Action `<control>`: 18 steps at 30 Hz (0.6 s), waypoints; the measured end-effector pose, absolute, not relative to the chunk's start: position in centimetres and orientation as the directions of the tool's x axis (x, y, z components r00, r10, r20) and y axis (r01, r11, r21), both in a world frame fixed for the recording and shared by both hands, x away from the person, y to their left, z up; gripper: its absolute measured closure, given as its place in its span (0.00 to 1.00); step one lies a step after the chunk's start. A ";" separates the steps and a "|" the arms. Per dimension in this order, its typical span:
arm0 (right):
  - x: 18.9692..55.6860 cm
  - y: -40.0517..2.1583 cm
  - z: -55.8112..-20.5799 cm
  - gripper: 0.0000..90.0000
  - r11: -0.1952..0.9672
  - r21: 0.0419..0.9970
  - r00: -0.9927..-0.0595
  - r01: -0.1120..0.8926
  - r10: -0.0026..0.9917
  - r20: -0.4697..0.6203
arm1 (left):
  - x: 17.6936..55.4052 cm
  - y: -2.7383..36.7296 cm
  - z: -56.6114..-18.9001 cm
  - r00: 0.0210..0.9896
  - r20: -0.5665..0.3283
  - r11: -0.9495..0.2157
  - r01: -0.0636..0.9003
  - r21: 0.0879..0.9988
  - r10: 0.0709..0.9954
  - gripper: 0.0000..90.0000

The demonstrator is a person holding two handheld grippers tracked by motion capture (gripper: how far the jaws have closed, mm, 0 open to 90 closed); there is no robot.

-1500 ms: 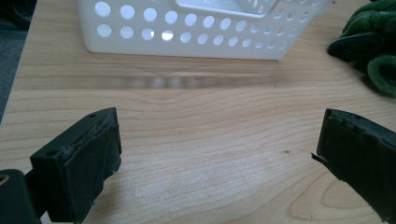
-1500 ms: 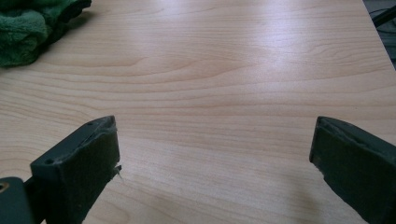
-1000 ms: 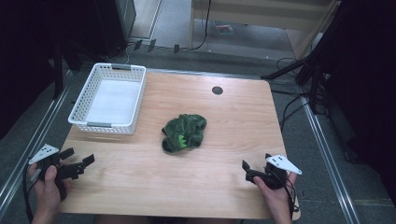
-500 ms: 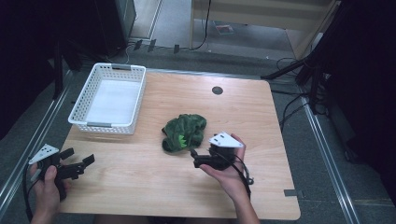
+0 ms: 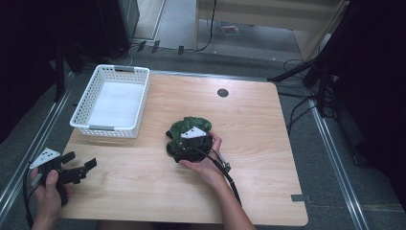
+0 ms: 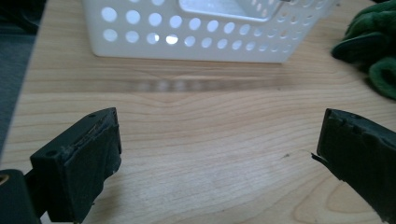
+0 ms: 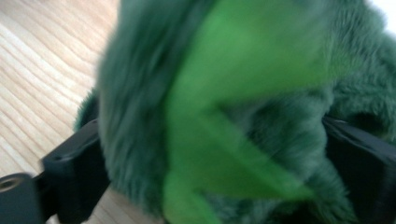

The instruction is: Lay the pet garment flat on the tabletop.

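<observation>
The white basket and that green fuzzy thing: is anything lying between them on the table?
No. In the high view, only bare wooden table lies between the white basket and the green plush toy. The left gripper view shows the same bare stretch.

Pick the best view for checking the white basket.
High view: the whole white basket shows at the table's far left corner, its inside visible. The left gripper view catches its perforated near wall beyond the open jaws. The right gripper view has green plush toy instead.

L hand-held gripper (image 5: 79, 167) jaws apart; R hand-held gripper (image 5: 181, 149) jaws spread.
</observation>
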State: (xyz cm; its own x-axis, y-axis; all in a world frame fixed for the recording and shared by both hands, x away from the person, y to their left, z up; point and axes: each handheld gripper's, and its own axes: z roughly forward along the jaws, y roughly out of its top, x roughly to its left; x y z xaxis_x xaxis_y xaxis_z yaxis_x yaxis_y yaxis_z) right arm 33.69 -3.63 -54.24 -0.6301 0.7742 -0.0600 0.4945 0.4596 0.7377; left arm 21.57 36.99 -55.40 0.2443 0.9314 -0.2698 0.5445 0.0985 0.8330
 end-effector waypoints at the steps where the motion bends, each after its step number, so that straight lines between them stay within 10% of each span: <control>1: 33.5 -3.7 -54.4 0.18 0.445 0.751 -0.627 0.489 0.777 -0.052 | 21.4 36.6 -55.3 0.223 -0.216 0.069 0.528 0.846 0.951 0.00; 10: 32.5 -5.2 -53.2 0.90 0.341 0.818 -0.585 0.463 0.811 -0.007 | 21.2 33.8 -52.6 0.203 -0.116 0.009 0.465 0.885 0.972 0.00; 18: 30.1 -7.2 -48.7 0.92 0.302 0.862 -0.595 0.408 0.804 0.000 | 22.0 28.3 -48.8 0.329 -0.122 -0.025 0.408 0.913 0.936 0.00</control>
State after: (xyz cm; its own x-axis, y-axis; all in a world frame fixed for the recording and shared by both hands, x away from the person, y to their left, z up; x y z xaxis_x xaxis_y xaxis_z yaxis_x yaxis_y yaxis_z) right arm 30.14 -7.15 -48.69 -0.5946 0.8040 -0.0002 0.4080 0.3019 0.8617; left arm 21.96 28.29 -48.75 0.3290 0.9364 -0.1219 0.4078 -0.0245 0.9127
